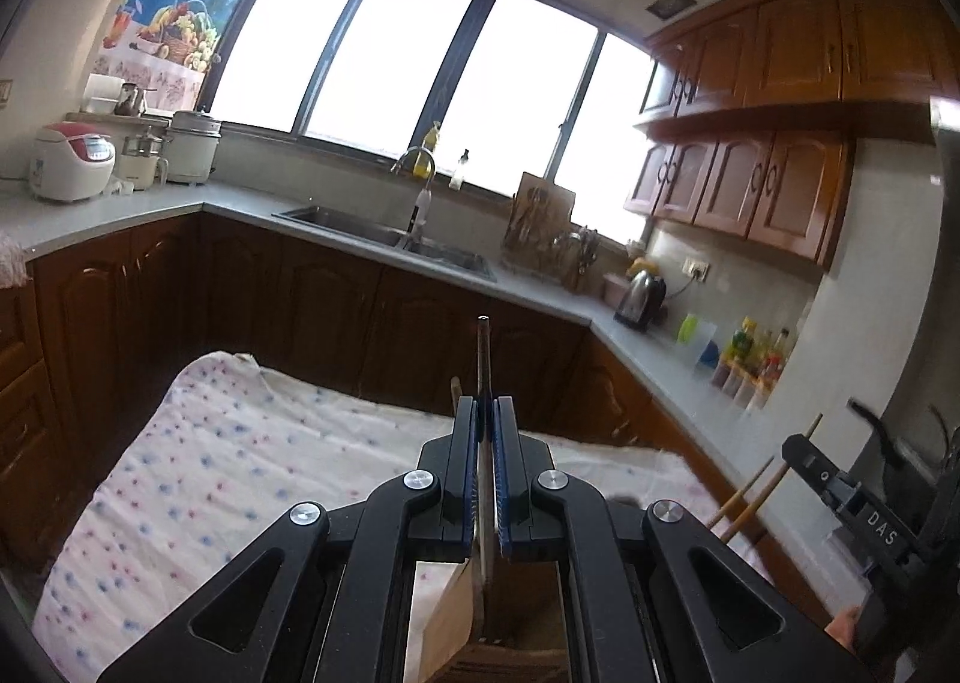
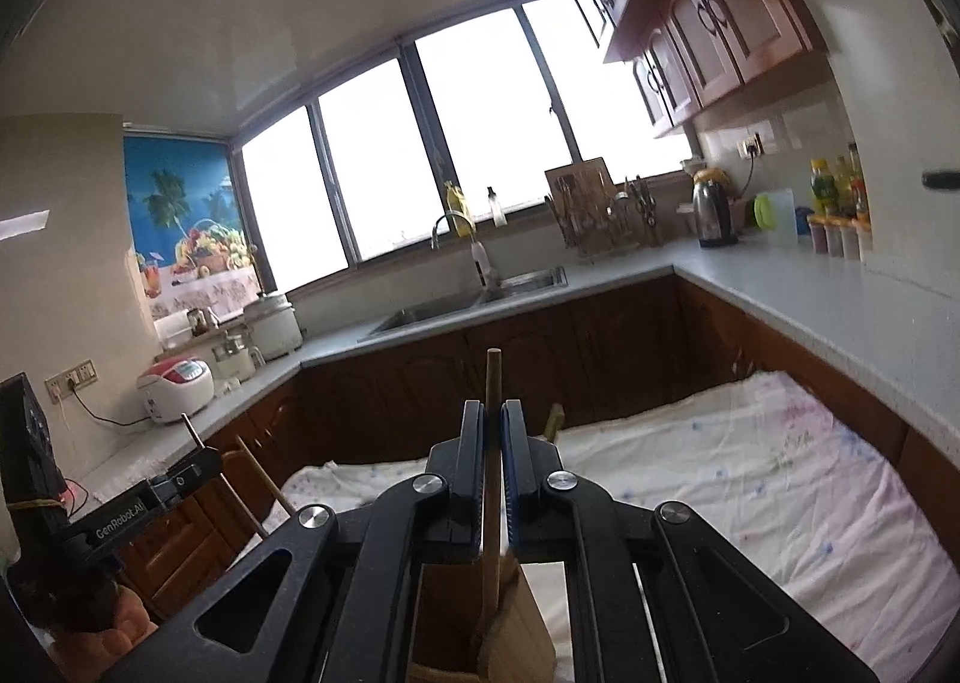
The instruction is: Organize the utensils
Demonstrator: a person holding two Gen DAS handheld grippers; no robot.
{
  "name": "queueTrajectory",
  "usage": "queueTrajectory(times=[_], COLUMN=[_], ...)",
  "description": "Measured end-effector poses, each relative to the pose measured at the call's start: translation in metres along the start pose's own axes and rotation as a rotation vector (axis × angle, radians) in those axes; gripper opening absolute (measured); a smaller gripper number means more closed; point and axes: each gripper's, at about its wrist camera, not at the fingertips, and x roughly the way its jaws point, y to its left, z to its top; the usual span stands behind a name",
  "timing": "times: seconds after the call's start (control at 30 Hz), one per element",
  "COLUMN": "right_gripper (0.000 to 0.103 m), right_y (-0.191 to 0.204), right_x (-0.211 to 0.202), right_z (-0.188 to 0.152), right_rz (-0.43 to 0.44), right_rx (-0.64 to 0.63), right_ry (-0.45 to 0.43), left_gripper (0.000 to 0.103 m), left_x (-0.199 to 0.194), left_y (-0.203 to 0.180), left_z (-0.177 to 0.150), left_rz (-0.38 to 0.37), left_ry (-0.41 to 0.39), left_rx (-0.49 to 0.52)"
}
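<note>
- Cloth-covered tabletop [image 1: 228, 479] spreads from 9 to 12 o'clock.
- Wooden utensil holder [image 2: 516, 623] sits directly beneath both tools, at 6 o'clock.
- Left tool [image 1: 486, 419] is clenched on a metal utensil handle [image 1: 483, 359], long axis upright.
- Right tool [image 2: 493, 425] is clenched on a wooden utensil handle [image 2: 494, 383], likewise upright.

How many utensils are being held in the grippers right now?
2: a thin metal utensil in the left hand-held gripper, a wooden stick in the right hand-held gripper. More may sit hidden below.

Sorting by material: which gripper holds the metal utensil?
The left gripper: its utensil is a thin grey metal handle; the right gripper clamps a wooden stick.
</note>
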Motion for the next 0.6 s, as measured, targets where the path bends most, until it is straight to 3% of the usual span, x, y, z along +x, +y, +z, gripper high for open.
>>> queueTrajectory(times=[0.27,0.6], right_gripper=[0.006,0.007], right_y=[-0.010,-0.012], right_x=[0.009,0.012], right_z=[-0.009,-0.006], right_rz=[-0.009,-0.002], right_rx=[0.022,0.034], right_ry=[0.069,0.108], left_gripper=[0.004,0.005], left_x=[0.026,0.012], left_y=[0.001,0.011], left_z=[-0.005,0.012], left_rz=[-0.008,0.004], left_ry=[0.103,0.129], left_rx=[0.024,0.018])
